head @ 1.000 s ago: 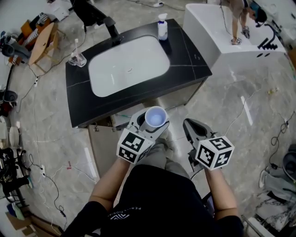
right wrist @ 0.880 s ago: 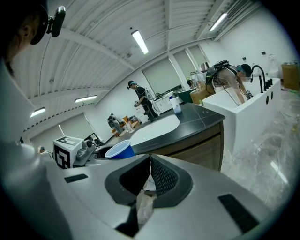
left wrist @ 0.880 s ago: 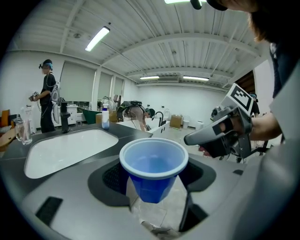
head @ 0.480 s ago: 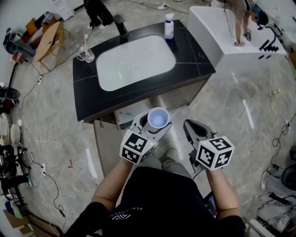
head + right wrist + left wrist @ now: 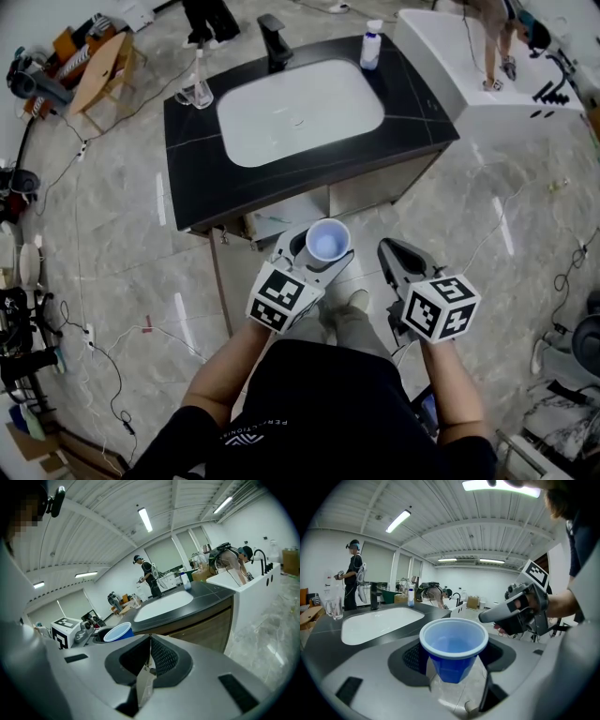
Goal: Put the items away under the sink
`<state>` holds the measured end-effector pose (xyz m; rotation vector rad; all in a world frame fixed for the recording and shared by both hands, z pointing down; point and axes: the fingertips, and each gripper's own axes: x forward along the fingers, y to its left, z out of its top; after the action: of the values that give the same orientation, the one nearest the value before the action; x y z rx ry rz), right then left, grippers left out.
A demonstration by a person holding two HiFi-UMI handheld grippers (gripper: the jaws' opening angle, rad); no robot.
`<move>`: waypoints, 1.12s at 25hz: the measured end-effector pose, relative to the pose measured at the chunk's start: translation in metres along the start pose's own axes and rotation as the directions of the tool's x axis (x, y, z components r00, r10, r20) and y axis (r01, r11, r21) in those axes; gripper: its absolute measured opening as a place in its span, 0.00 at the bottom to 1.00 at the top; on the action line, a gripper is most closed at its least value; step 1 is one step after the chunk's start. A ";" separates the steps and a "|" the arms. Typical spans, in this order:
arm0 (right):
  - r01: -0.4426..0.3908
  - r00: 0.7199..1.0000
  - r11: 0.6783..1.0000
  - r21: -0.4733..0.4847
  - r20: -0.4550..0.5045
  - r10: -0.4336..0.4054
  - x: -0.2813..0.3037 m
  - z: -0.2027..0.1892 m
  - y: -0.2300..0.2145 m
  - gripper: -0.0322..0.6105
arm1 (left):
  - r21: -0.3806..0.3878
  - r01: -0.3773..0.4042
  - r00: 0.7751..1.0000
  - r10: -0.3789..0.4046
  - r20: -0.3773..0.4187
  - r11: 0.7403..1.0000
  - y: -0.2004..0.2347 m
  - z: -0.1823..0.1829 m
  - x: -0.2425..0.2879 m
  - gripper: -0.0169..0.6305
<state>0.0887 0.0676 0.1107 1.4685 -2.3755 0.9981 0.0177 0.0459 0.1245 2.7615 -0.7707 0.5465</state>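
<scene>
In the head view my left gripper [image 5: 316, 254] is shut on an upright blue plastic cup [image 5: 326, 241], empty with a white rim, held in front of the vanity. The left gripper view shows the cup [image 5: 453, 641] clamped between both jaws. My right gripper [image 5: 388, 251] hovers just right of the cup, shut with nothing in it; its pads meet in the right gripper view [image 5: 149, 654]. The black vanity top [image 5: 192, 178] with a white sink [image 5: 300, 111] lies ahead. Below it the cabinet opening [image 5: 281, 217] shows.
A cabinet door [image 5: 225, 286] stands open at the vanity's left front. On the top are a glass [image 5: 195, 90], a black faucet [image 5: 275, 39] and a bottle [image 5: 372, 47]. A white fixture [image 5: 487, 80] stands to the right. Cables cross the floor [image 5: 112, 337].
The vanity has shifted up and to the right in the head view. Both grippers keep their places before me, the left still holding the cup.
</scene>
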 end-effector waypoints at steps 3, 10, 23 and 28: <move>0.007 1.000 1.000 0.008 -0.006 -0.007 0.008 -0.013 0.018 0.11 | -0.007 0.012 1.000 -0.012 -0.011 1.000 0.006 -0.015 -0.017 0.51; 0.049 0.999 0.998 0.027 -0.024 -0.049 0.014 -0.043 0.045 0.11 | -0.011 0.061 0.998 -0.061 -0.023 0.998 0.008 -0.042 -0.041 0.51; 0.062 0.995 0.997 0.053 -0.085 -0.058 0.023 -0.082 0.038 0.11 | -0.077 0.028 0.999 -0.029 -0.013 0.997 0.006 -0.071 -0.036 0.50; 0.044 0.995 0.996 0.076 -0.093 -0.037 0.033 -0.091 0.025 0.11 | -0.048 0.013 0.999 -0.015 -0.051 0.999 0.005 -0.085 -0.022 0.50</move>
<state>0.0337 0.1073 0.1839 1.4582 -2.2583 1.1353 -0.0277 0.0779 0.1934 2.6968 -0.7426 0.5862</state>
